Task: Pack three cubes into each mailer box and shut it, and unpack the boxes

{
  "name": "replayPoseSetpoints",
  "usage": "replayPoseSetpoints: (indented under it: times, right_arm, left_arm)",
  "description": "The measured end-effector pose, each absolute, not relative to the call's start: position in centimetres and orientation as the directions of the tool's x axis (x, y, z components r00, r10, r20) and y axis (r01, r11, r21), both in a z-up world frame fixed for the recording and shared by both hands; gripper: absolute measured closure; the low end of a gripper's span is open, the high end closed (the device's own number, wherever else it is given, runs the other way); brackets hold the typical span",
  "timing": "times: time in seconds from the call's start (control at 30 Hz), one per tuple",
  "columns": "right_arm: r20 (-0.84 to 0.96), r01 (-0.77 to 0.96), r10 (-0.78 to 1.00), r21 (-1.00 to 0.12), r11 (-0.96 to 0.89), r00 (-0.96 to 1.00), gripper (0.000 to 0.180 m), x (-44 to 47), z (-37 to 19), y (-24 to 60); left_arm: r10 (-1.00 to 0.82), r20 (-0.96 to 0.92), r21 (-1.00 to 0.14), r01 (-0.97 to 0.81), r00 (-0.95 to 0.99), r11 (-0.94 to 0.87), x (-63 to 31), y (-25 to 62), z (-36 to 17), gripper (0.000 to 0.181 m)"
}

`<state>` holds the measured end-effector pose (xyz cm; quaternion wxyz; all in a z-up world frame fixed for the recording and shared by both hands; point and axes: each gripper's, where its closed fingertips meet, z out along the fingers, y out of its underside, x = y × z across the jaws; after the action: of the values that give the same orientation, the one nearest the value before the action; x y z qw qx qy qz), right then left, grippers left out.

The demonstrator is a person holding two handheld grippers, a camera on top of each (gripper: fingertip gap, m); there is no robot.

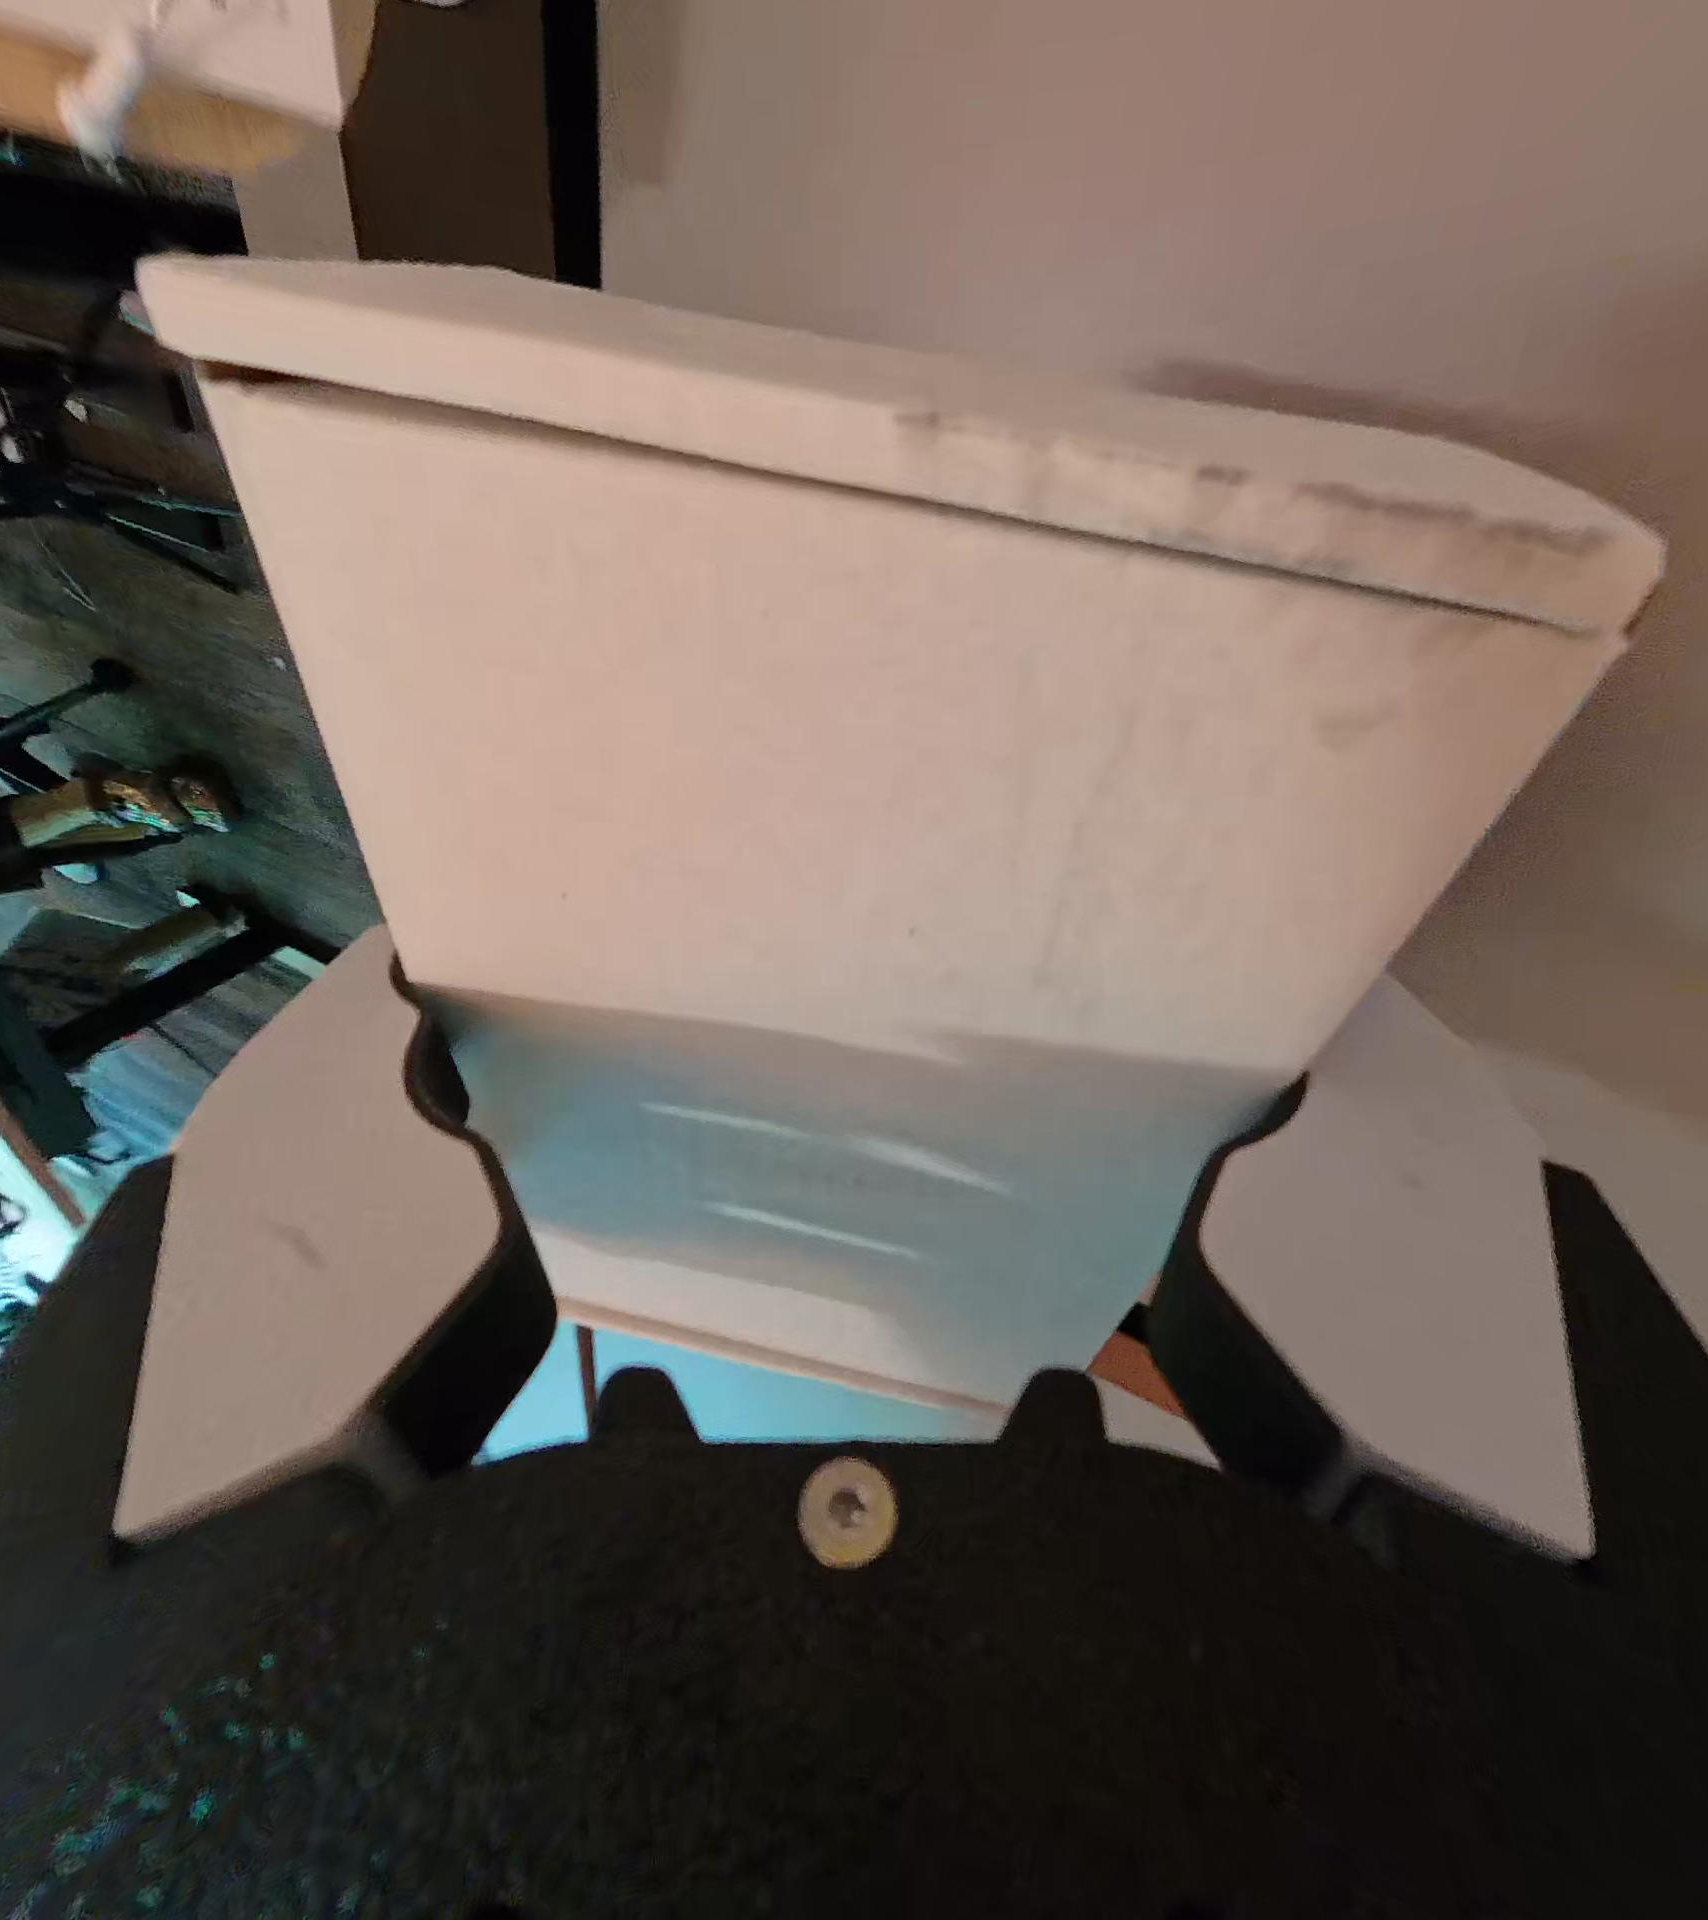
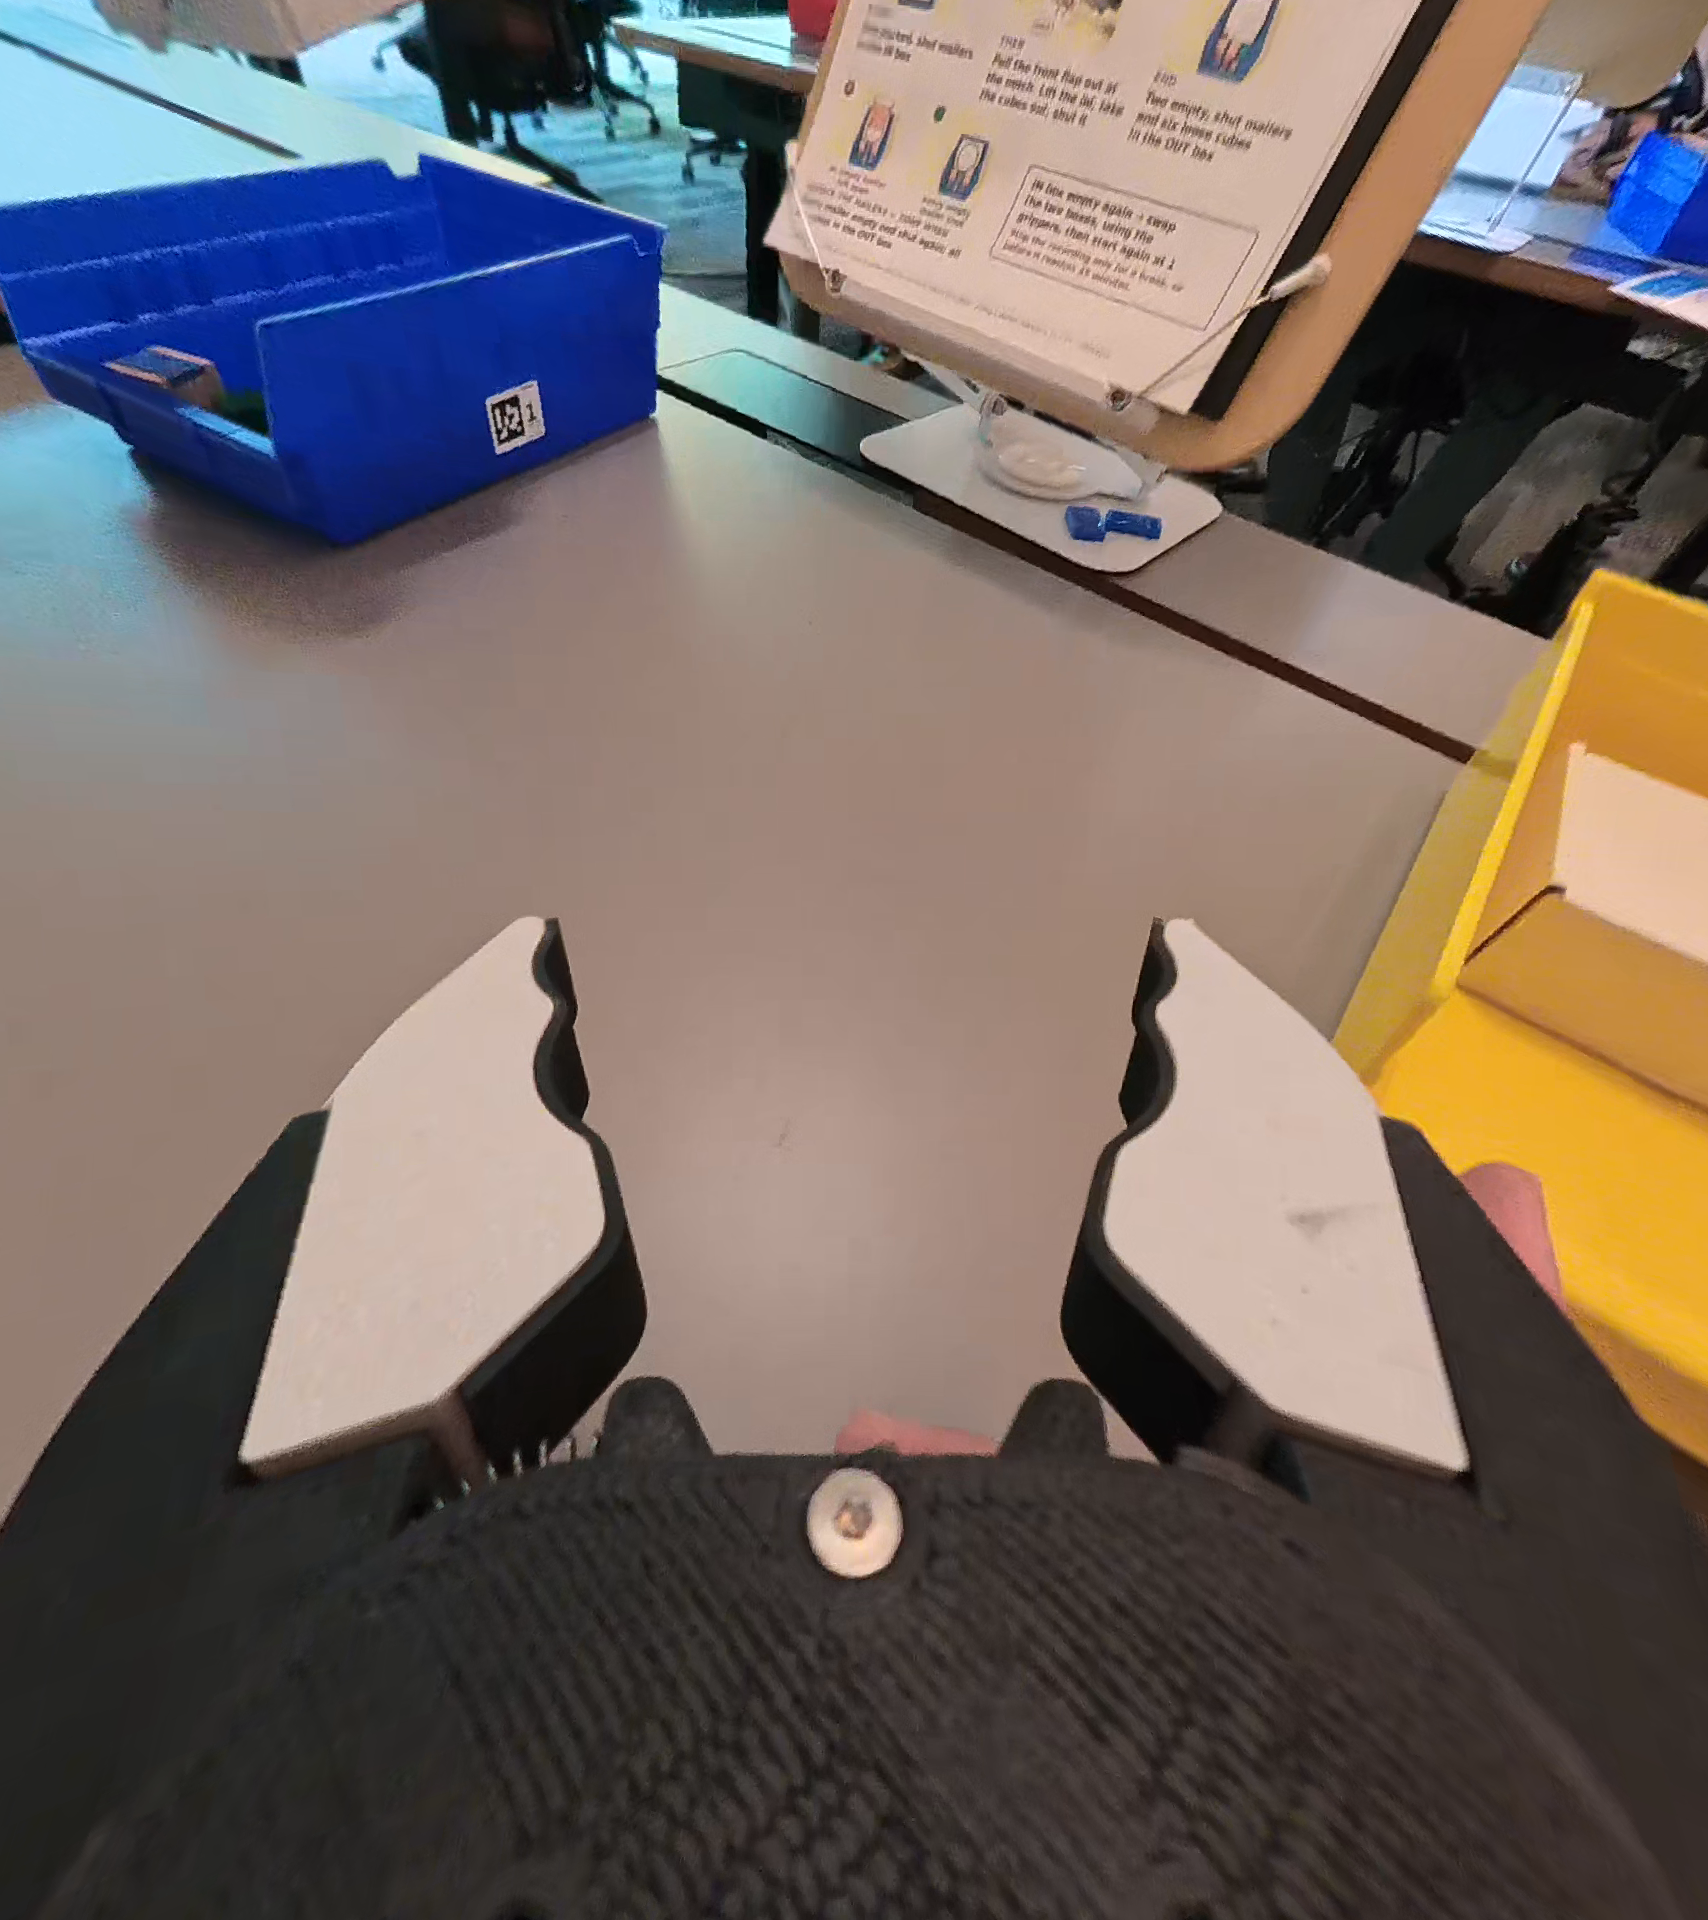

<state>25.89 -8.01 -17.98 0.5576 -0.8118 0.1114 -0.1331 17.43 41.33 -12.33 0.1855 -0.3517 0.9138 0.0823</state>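
Mailer box (image 1: 829,727) shut, blurred | left hand-held gripper (image 1: 850,1049) clamps it

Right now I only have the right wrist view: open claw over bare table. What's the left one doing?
Observer: The left claw is shut on a white mailer box, gripping it by its near end.
Operator: Box open or closed?
Observer: The lid is down over the body, with a thin gap showing at its left corner.
Operator: Is it sitting on the table?
Observer: Looks lifted; floor and chair legs show beside and below it, no tabletop under it.
Operator: Any cubes visible there?
Observer: None in the left wrist view; the box hides whatever is inside.
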Motion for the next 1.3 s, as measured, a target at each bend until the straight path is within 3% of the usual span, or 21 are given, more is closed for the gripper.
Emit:
replayPoseSetpoints:
  times: [0.17, 0.33, 0.43, 0.63, 0.87, 1.2, 1.3]
  right_arm:
    - [0.053, -0.067, -0.335, -0.939, -0.337, 0.941, 0.081, 25.3, -13.5, -5.4]
    - [0.024, -0.093, -0.347, -0.945, -0.315, 0.938, 0.084, 22.0, -12.3, -5.8]
    - [0.049, -0.051, -0.326, -0.955, -0.292, 0.944, 0.086, 19.7, -13.7, -7.2]
    - [-0.025, -0.188, -0.441, -0.925, -0.331, 0.897, 0.086, 21.2, -18.4, -10.7]
    - [-0.136, -0.302, -0.477, -0.908, -0.291, 0.868, 0.087, 22.4, -21.0, -10.0]
    - [-0.04, -0.273, -0.476, -0.859, -0.432, 0.879, 0.086, 21.9, -25.1, -8.9]
    - [-0.056, -0.282, -0.467, -0.858, -0.43, 0.883, 0.088, 21.7, -25.6, -8.4]
  left_arm:
    - [-0.549, -0.36, 0.082, -0.611, -0.755, 0.787, 16.1, 32.5, -11.3, 0.036]
    - [-0.469, -0.324, 0.101, -0.523, -0.821, 0.846, 14.6, 23.3, -13.9, 0.036]
    - [-0.506, -0.296, 0.03, -0.538, -0.81, 0.842, 14.4, 18.3, -16.8, 0.036]
    - [-0.598, -0.206, -0.008, -0.61, -0.774, 0.792, 13.9, 11.9, -22.8, 0.035]
    - [-0.61, -0.181, 0.016, -0.622, -0.772, 0.783, 14.8, 9.6, -26.7, 0.035]
    - [-0.605, -0.183, 0.082, -0.625, -0.775, 0.776, 14.6, 9.7, -31.3, 0.037]
    - [-0.597, -0.216, 0.055, -0.62, -0.773, 0.783, 15.0, 9.3, -31.4, 0.037]
